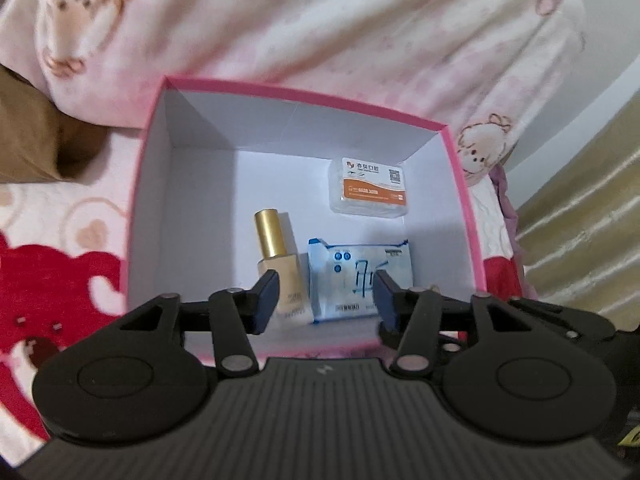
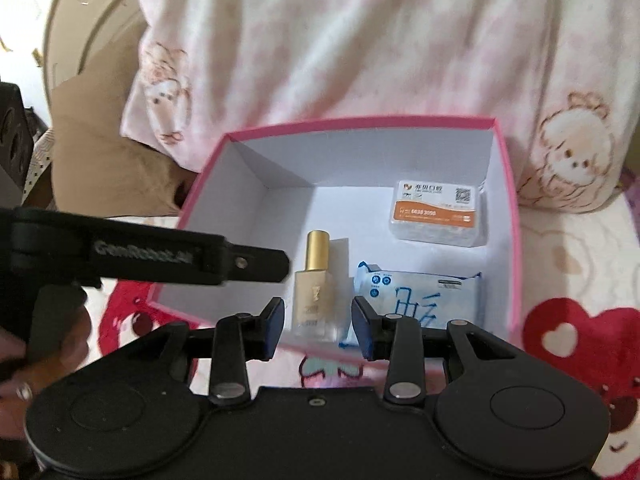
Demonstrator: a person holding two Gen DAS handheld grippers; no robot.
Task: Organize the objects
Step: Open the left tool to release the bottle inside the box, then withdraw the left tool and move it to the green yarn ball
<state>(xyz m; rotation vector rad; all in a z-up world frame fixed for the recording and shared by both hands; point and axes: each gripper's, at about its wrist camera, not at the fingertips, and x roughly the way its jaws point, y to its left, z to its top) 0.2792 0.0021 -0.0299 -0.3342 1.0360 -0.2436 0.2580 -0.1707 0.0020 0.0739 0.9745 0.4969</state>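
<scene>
Packed so far in pink box (image 2: 514,216): gold-capped bottle (image 2: 316,292) at 7 o'clock, wipes pack (image 2: 424,292) at 5, floss case (image 2: 438,214) at 2; left gripper (image 1: 326,300), right gripper (image 2: 318,328) both released, empty, nothing else seen left to stow.

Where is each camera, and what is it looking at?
Left wrist: sits on the left hand-held gripper, looking down into the pink box; only its own open fingers show.
Right wrist: sits on the right hand-held gripper, looking into the same box; the left hand-held gripper and a hand show at left.
Both see the bottle, wipes and card box.
</scene>
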